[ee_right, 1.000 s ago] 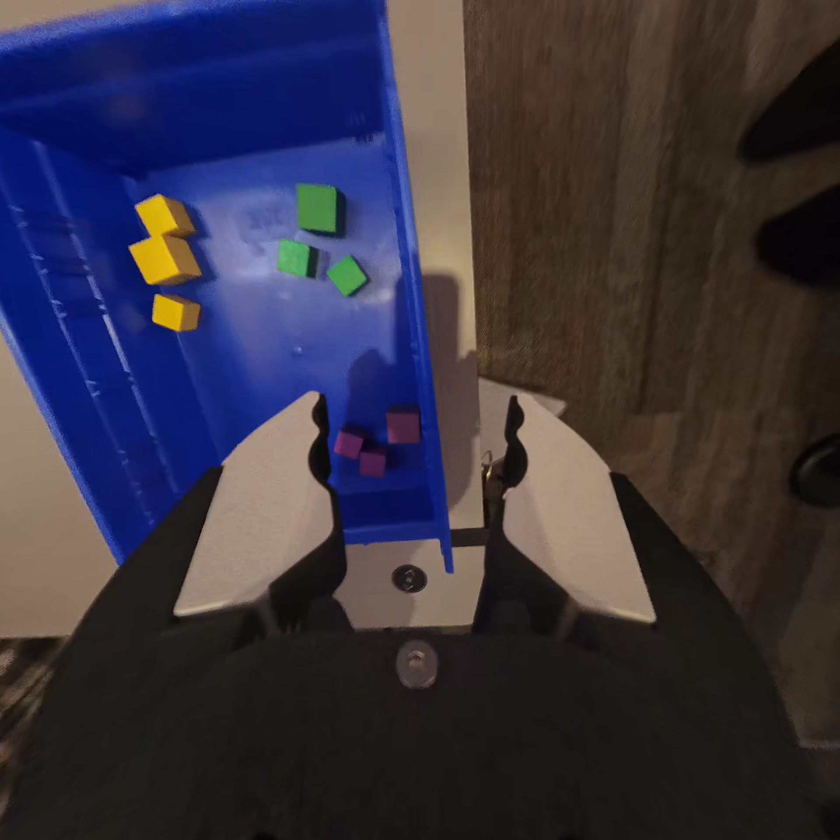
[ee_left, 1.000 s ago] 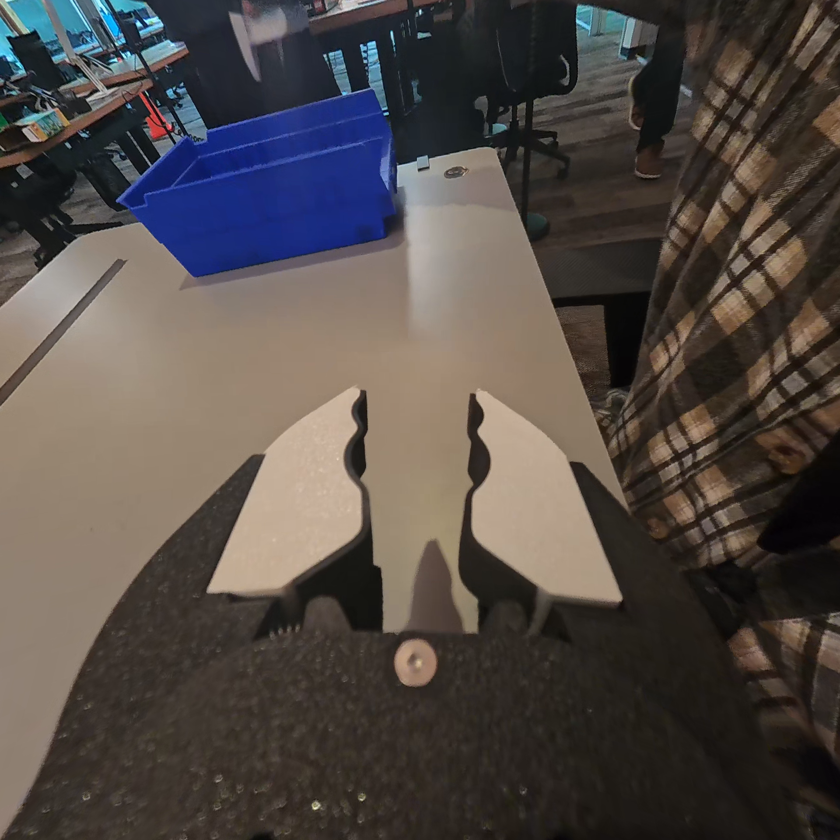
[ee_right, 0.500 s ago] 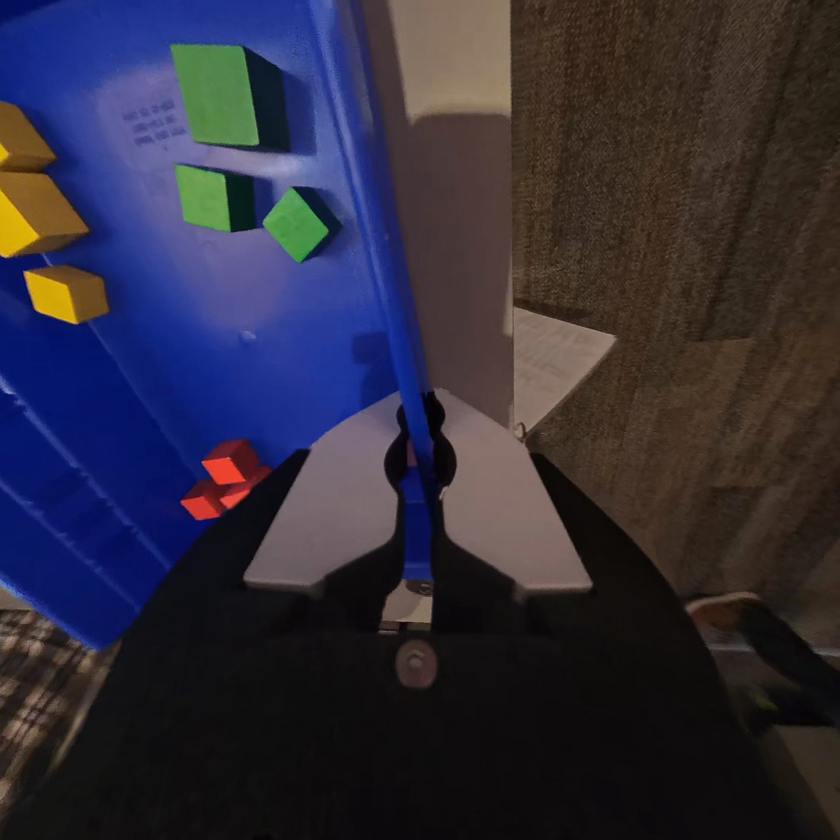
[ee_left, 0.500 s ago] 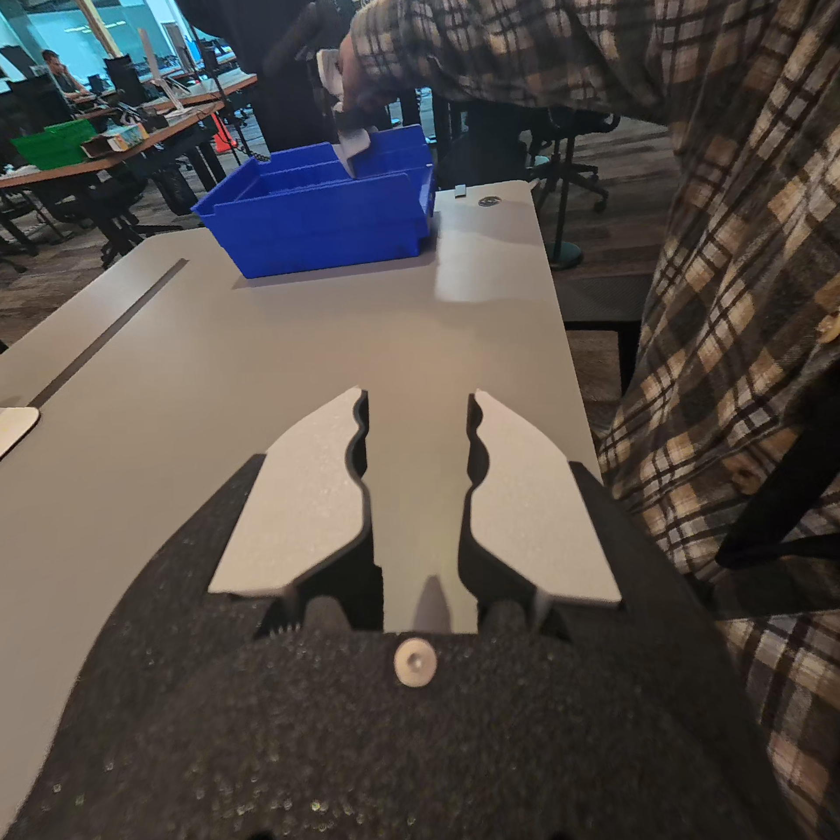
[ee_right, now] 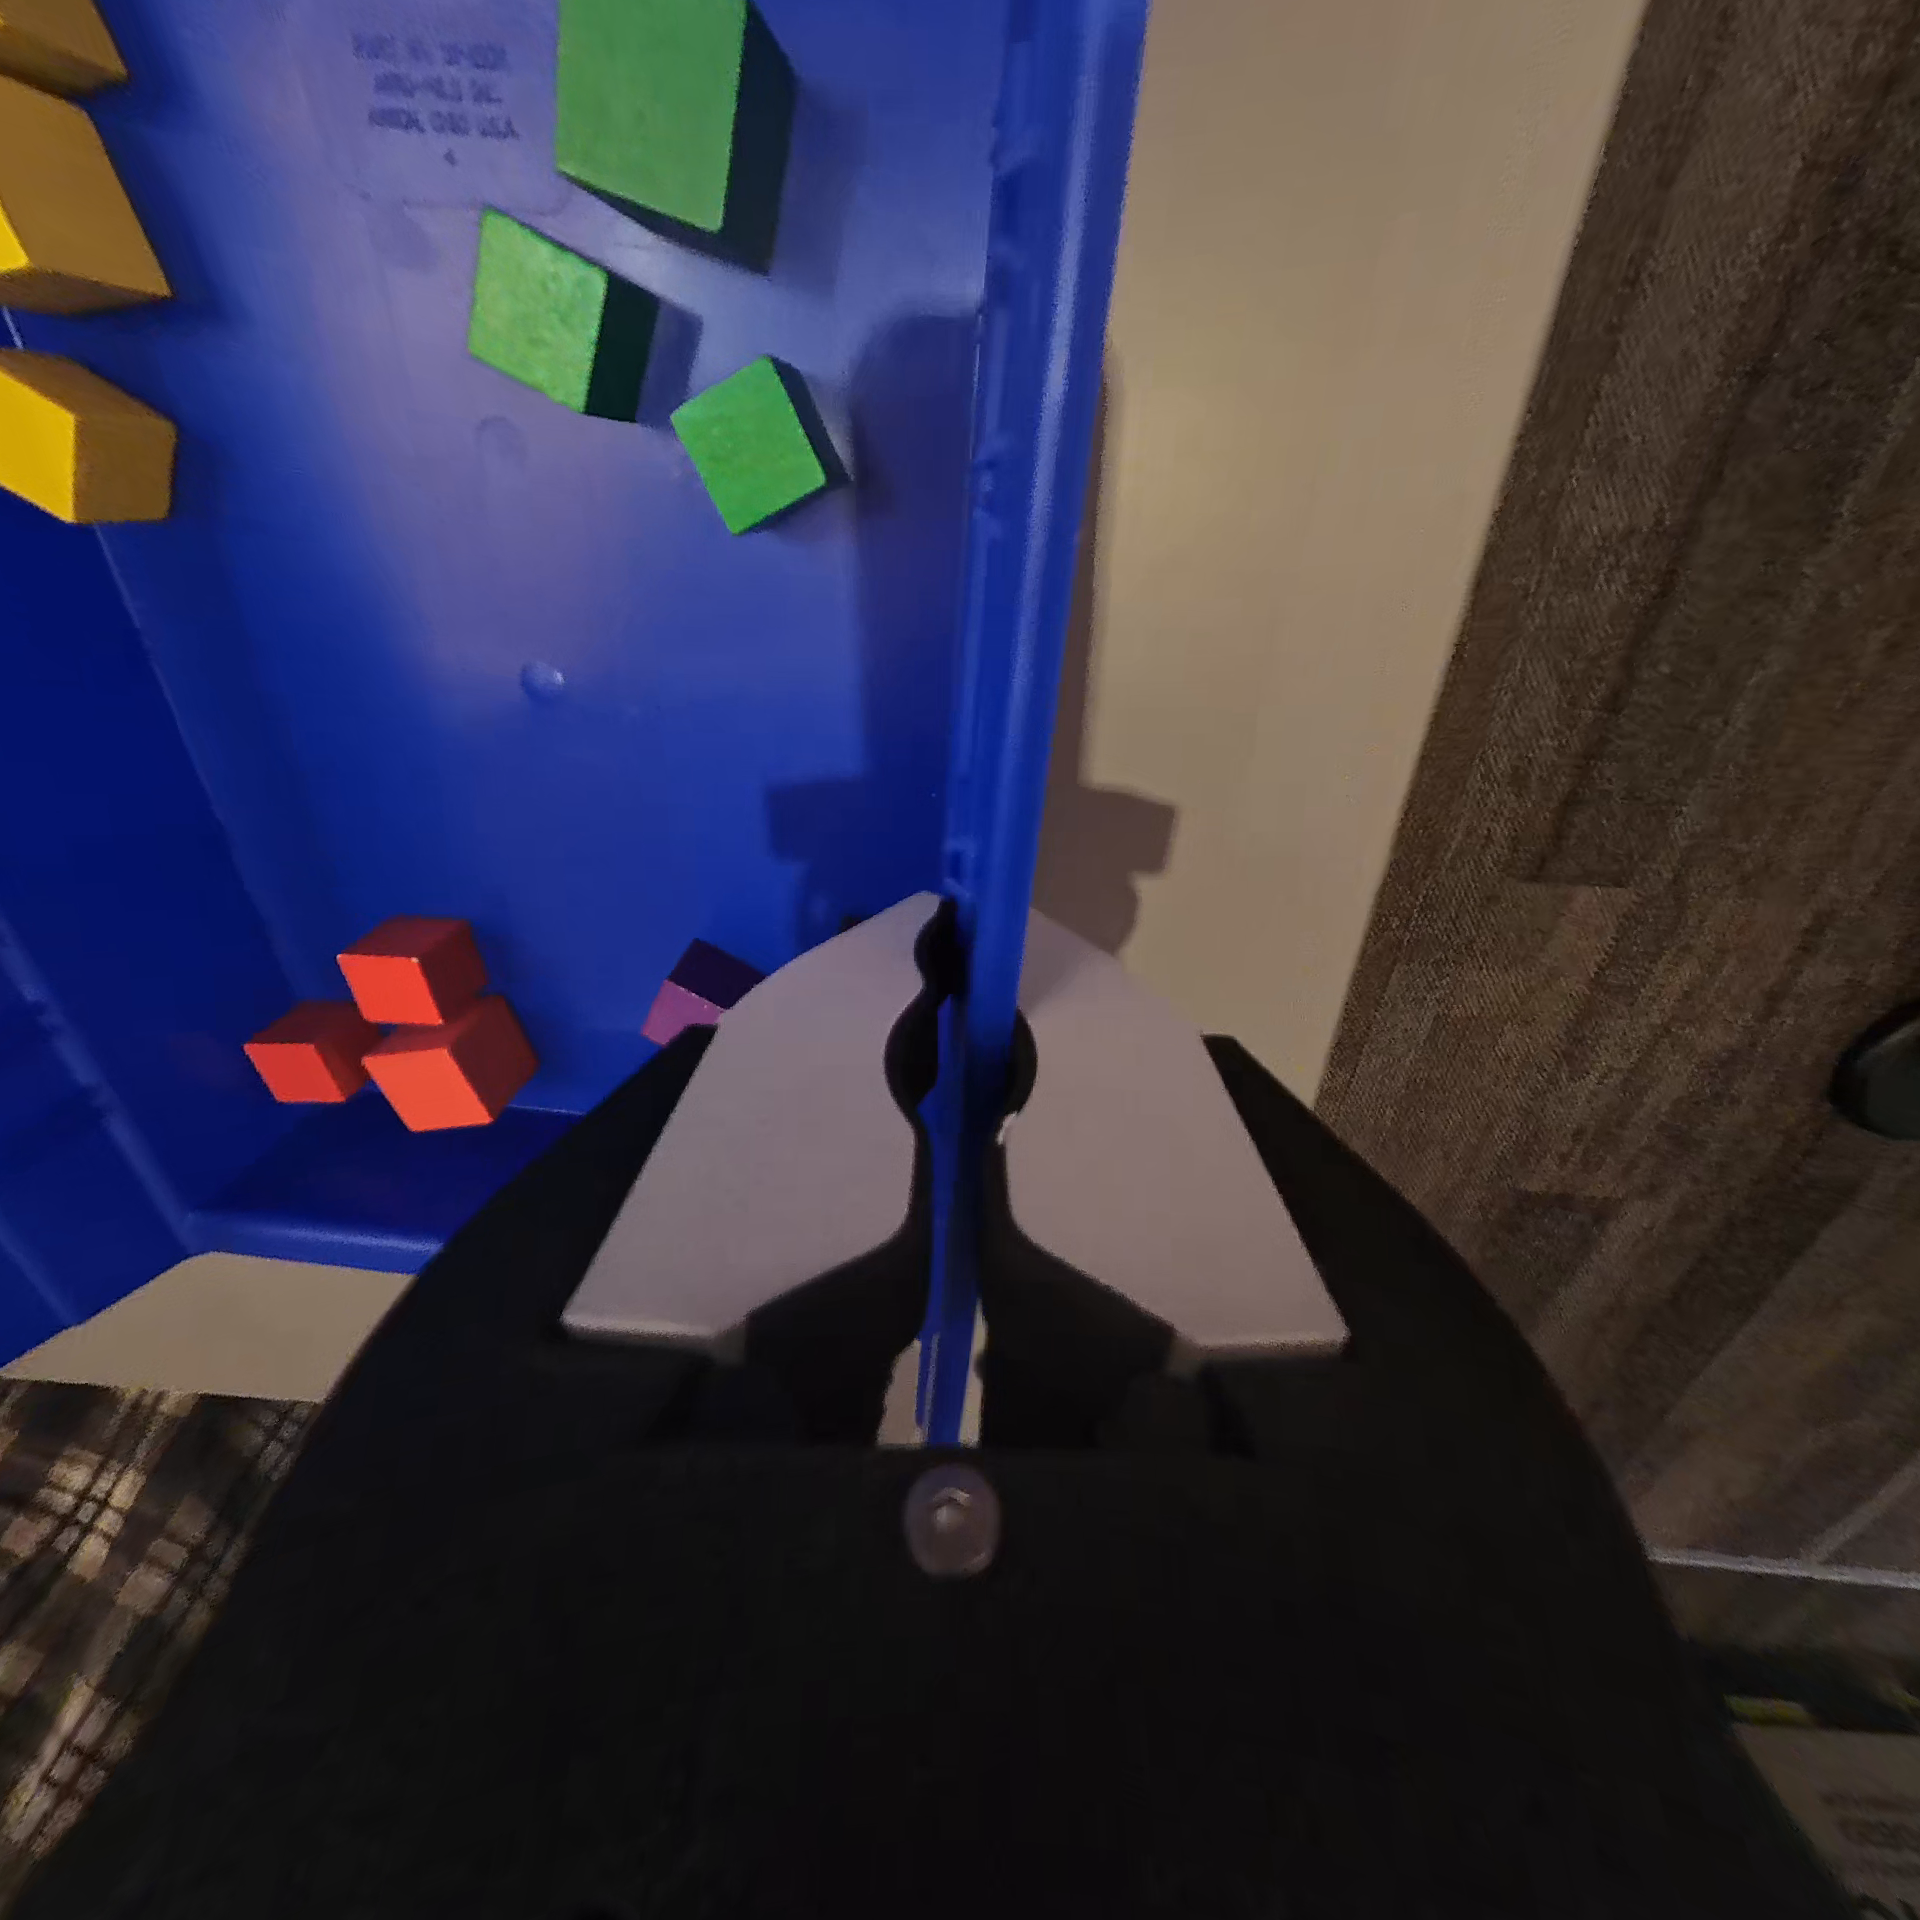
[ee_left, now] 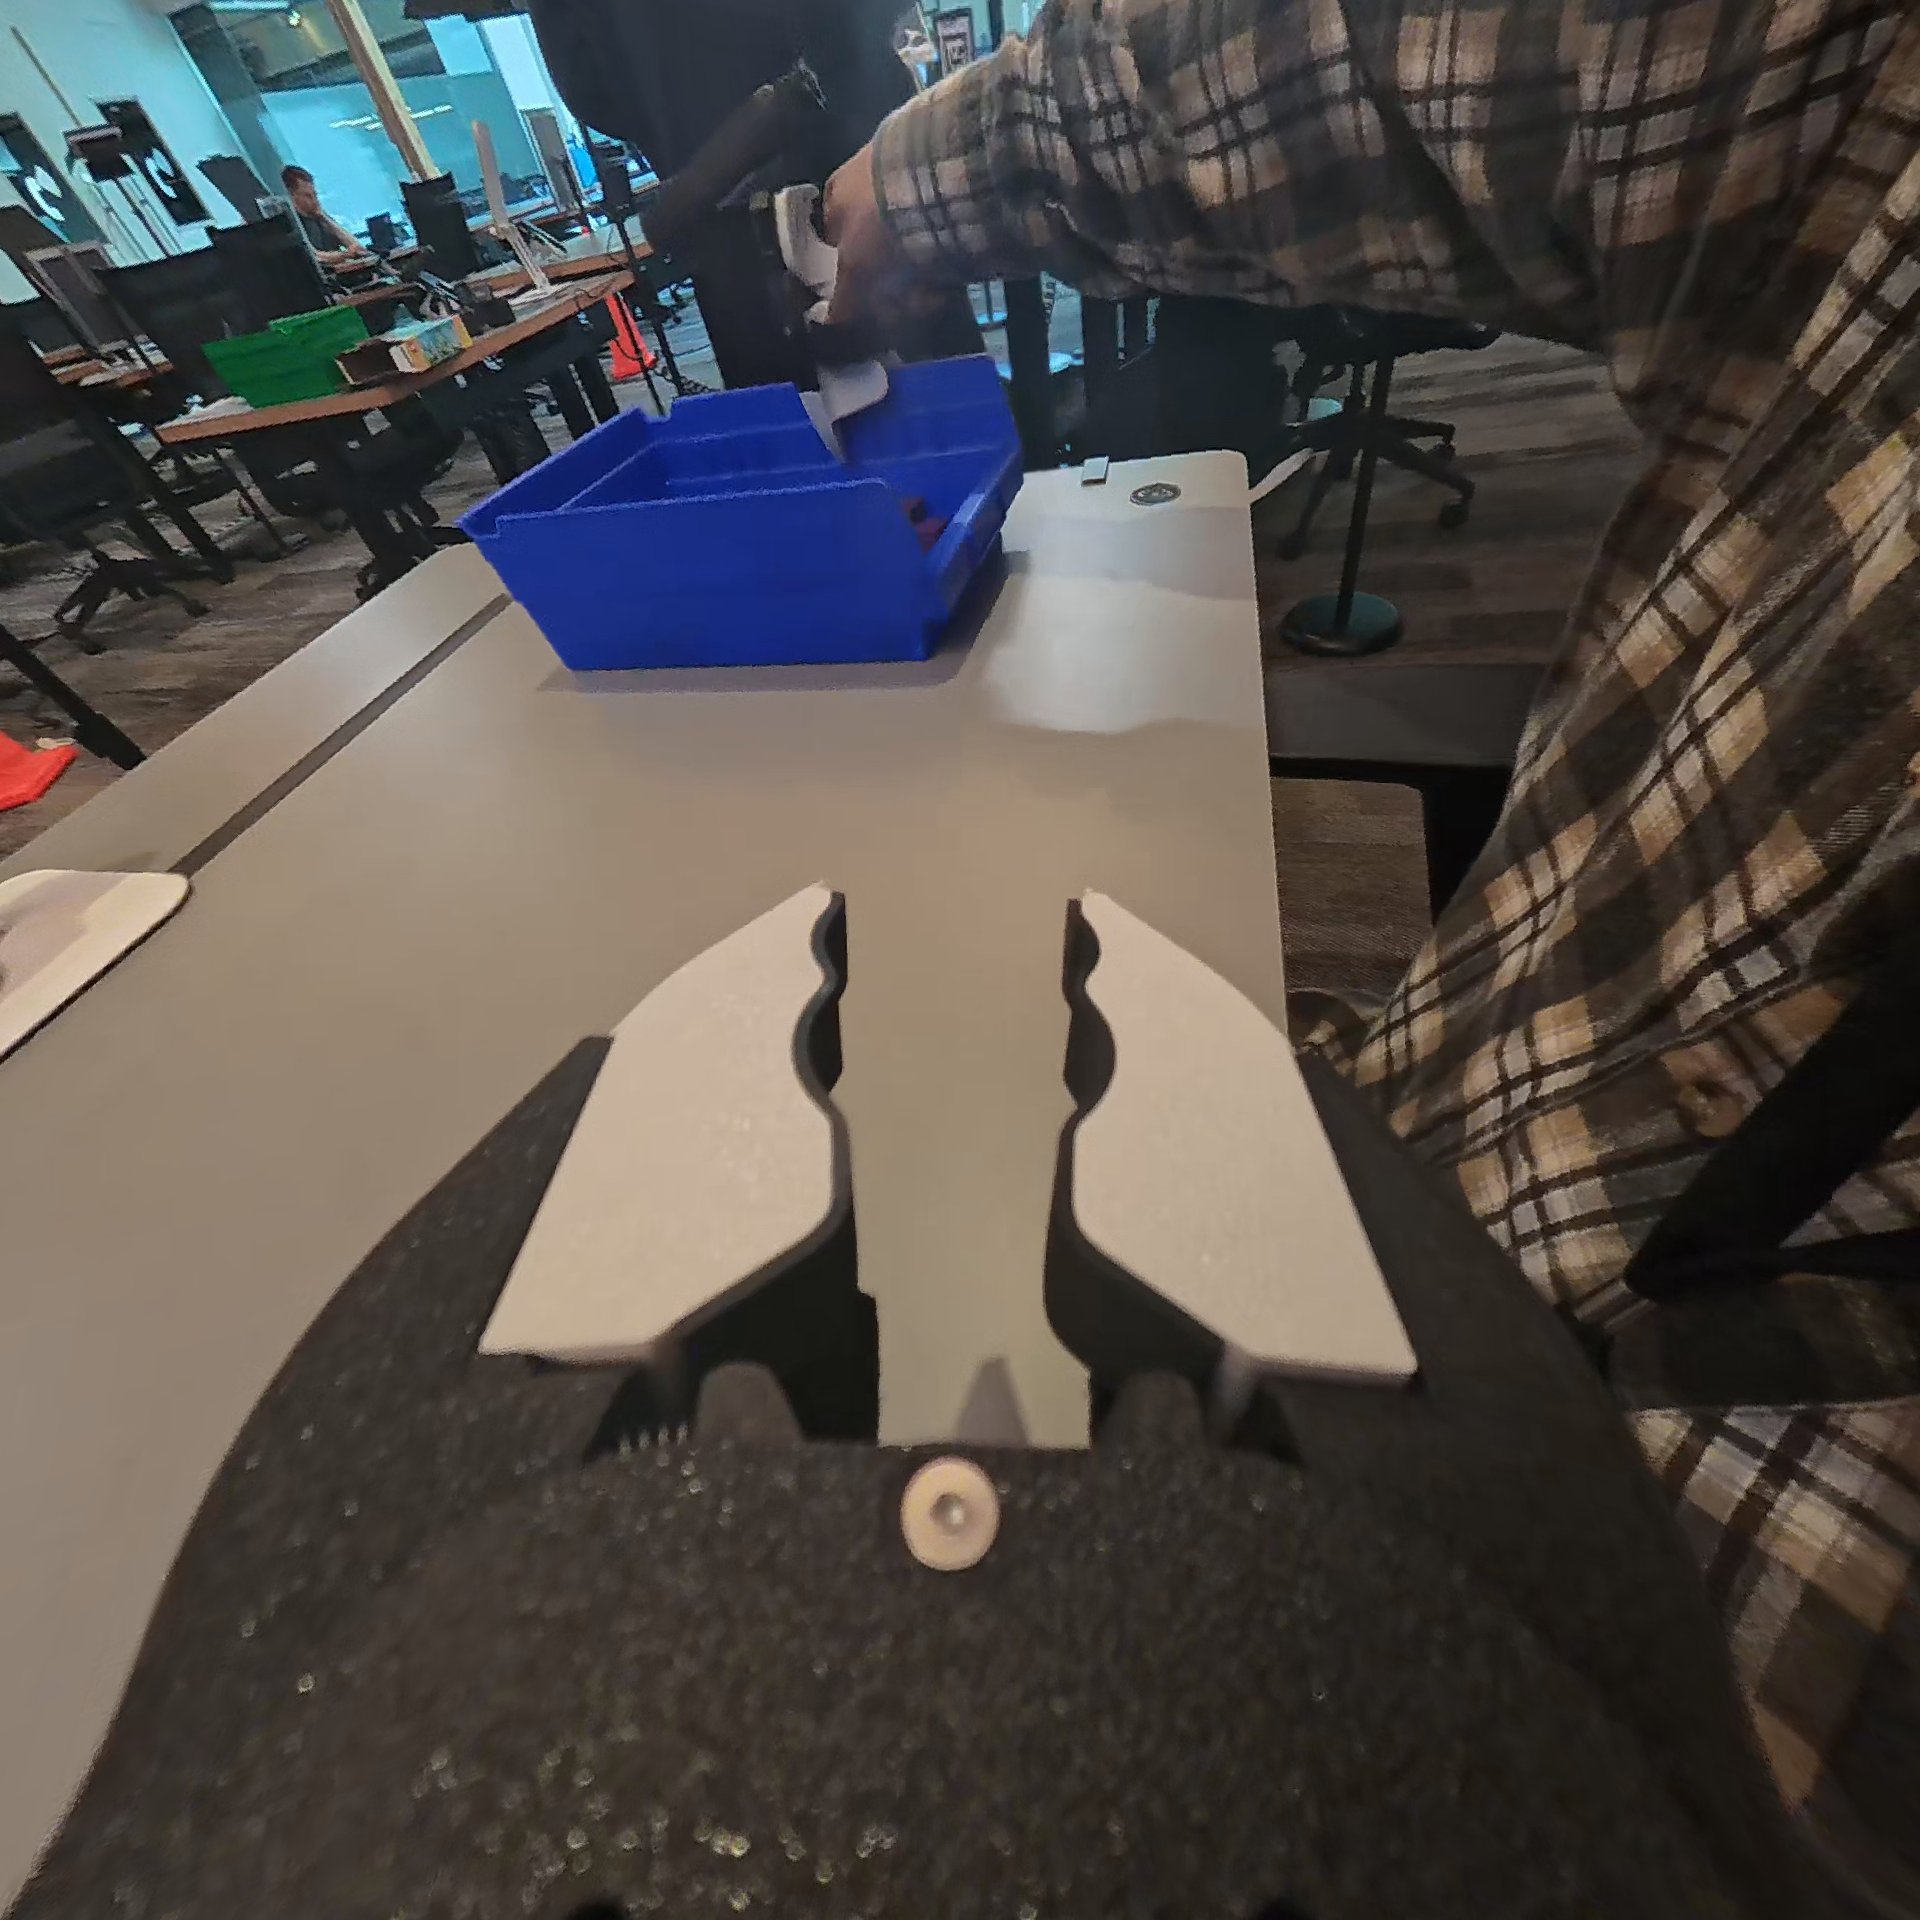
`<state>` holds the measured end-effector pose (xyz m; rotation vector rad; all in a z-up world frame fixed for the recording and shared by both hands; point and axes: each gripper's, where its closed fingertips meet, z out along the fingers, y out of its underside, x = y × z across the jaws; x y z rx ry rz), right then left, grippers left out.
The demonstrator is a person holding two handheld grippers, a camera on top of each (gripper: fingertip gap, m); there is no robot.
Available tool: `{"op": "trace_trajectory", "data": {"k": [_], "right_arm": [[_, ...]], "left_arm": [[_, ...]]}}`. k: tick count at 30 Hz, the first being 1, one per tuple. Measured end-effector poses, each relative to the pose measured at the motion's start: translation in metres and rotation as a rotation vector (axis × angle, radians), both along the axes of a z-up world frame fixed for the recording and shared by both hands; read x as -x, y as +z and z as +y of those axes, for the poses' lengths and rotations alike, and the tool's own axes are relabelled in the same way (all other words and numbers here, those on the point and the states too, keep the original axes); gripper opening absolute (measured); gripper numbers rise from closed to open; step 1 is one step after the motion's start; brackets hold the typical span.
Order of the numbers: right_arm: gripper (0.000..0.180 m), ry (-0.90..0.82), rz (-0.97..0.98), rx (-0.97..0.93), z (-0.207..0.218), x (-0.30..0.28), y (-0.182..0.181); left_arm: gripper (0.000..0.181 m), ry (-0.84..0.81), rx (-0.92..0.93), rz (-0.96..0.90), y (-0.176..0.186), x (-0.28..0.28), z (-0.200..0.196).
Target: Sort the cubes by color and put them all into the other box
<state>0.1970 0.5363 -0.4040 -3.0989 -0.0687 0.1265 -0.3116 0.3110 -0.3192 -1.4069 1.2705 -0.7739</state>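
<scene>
My right gripper (ee_right: 971,935) pinches the right wall of the blue box (ee_right: 997,520), whose long side runs from 6 to 12 o'clock by the table edge (ee_right: 1351,520). Inside lie green cubes (ee_right: 649,104), yellow cubes (ee_right: 73,436), red cubes (ee_right: 410,971) and a purple cube (ee_right: 696,987). My left gripper (ee_left: 956,909) hangs wide apart, empty, over bare table.

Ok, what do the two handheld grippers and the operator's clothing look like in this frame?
Both match: the left gripper and the right gripper each have two flat, light grey fingers with wavy black inner pads, on a black, grainy, rounded body with one silver screw at its centre. No cables show. The operator wears a brown, tan and black plaid flannel shirt, long-sleeved.
</scene>
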Motion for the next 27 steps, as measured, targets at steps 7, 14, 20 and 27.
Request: {"op": "trace_trajectory", "data": {"k": [7,14,20,27], "right_arm": [[0.002,0.045,0.0,0.009,0.015,0.071,0.0],[0.002,0.103,-0.007,0.074,0.031,0.182,0.001],[0.002,0.165,-0.013,0.133,0.038,0.287,0.002],[0.002,0.218,-0.028,0.21,0.04,0.396,0.003]], "left_arm": [[0.038,0.06,0.011,-0.059,0.014,0.018,-0.007],[0.037,0.099,0.011,-0.088,0.019,0.034,-0.013],[0.037,0.122,0.002,-0.089,0.02,0.049,-0.022],[0.037,0.155,-0.017,-0.105,0.024,0.068,-0.029]]}}
